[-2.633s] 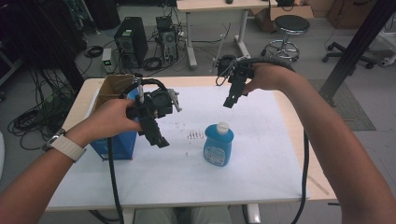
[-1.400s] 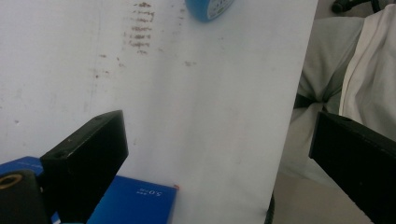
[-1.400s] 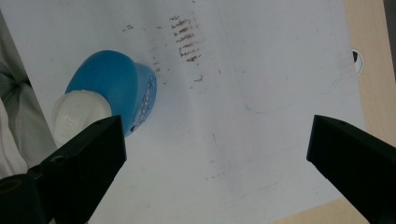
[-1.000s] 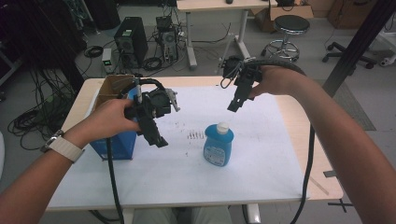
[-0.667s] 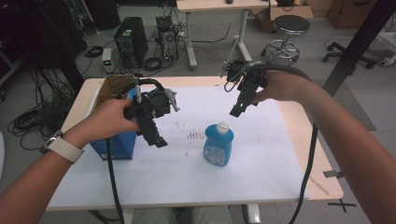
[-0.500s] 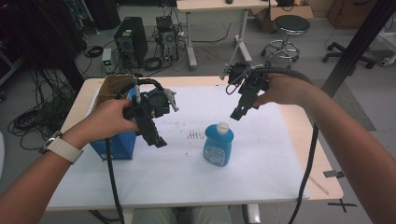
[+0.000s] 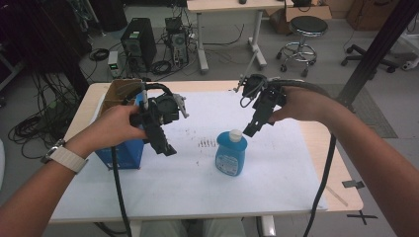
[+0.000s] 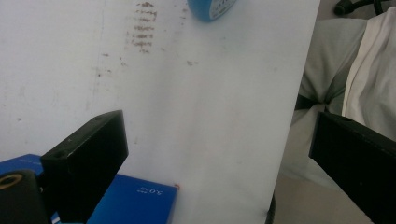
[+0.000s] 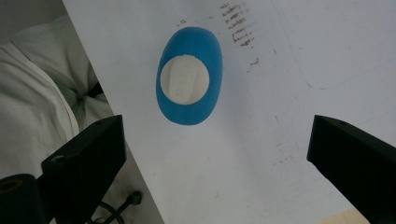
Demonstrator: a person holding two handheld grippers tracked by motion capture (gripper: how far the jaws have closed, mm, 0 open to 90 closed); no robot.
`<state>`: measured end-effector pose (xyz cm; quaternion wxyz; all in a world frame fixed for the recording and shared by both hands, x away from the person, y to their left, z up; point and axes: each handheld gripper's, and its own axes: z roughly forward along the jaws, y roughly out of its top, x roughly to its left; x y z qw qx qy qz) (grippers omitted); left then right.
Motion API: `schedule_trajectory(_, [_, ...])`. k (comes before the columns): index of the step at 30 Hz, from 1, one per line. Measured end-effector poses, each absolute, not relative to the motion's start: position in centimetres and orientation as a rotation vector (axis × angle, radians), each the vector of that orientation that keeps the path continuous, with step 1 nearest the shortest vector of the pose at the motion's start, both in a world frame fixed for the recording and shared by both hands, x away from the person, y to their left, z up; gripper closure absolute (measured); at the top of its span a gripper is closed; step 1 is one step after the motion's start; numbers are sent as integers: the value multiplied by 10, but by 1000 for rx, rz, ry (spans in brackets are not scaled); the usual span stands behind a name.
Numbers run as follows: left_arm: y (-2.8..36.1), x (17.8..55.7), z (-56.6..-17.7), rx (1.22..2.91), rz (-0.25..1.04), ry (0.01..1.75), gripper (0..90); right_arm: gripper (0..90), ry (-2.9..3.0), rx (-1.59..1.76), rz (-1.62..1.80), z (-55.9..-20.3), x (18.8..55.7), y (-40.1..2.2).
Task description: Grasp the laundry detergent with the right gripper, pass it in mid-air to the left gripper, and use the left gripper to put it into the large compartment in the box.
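The blue bottle (image 7: 231, 153) stands upright mid-desk (image 7: 276, 187), oval-bodied, white cap on top, pale label on its front; the right hand-held gripper (image 7: 250, 129) hovers just above it, jaws spread wide, holding nothing.

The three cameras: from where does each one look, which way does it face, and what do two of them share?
High view: above the person's side, facing forward and down on the table; both forearms, left gripper and right gripper show.
Left gripper view: on the left gripper, facing down at the table's near edge; open fingers, clothing.
Right gripper view: on the right gripper, looking down on the blue bottle.
All three share the blue bottle.
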<state>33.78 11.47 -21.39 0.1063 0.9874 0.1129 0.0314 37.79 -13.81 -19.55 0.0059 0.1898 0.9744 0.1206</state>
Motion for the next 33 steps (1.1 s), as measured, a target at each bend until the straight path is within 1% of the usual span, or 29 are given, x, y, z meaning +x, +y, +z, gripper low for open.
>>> schedule_trajectory(12, [116, 337, -214, 2905, 92, 332, 50, 45, 3044, 662, 412, -205, 363, -143])
schedule_trajectory(21, [116, 337, -215, 2908, 96, 334, 50, 46, 3055, 686, 439, -219, 353, -145])
schedule_trajectory(25, [116, 337, -215, 2905, 95, 336, 50, 45, 3067, 685, 424, -228, 351, -147])
schedule_trajectory(33, [116, 336, -217, 2906, 86, 336, 50, 46, 3057, 706, 439, -234, 347, -148])
